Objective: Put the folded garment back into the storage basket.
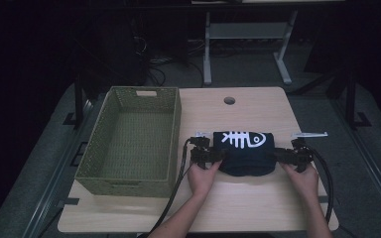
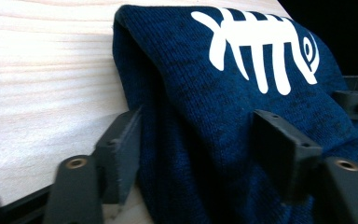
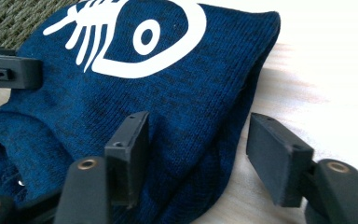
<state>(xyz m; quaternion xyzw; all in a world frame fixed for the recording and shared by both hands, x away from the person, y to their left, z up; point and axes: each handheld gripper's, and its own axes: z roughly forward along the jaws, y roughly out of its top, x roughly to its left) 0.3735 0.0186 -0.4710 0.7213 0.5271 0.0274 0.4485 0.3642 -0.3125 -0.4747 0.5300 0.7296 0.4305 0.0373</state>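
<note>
A folded dark blue knit garment (image 1: 245,151) with a white fish-skeleton print lies on the light wooden table (image 1: 248,203), right of the basket. My left gripper (image 1: 217,157) is at its left end. In the left gripper view the jaws of my left gripper (image 2: 196,149) straddle the folded edge of the garment (image 2: 205,107), with the fabric filling the gap and not visibly squeezed. My right gripper (image 1: 279,157) is at the right end. In the right gripper view my right gripper (image 3: 198,149) has one jaw over the garment (image 3: 177,93) and the other on bare wood beside it.
A large olive woven basket (image 1: 124,187) stands on the left half of the table, close to the left gripper. A round hole (image 1: 229,100) is in the tabletop at the back. A thin white strip (image 1: 310,134) lies behind the right gripper. Cables trail toward the front edge.
</note>
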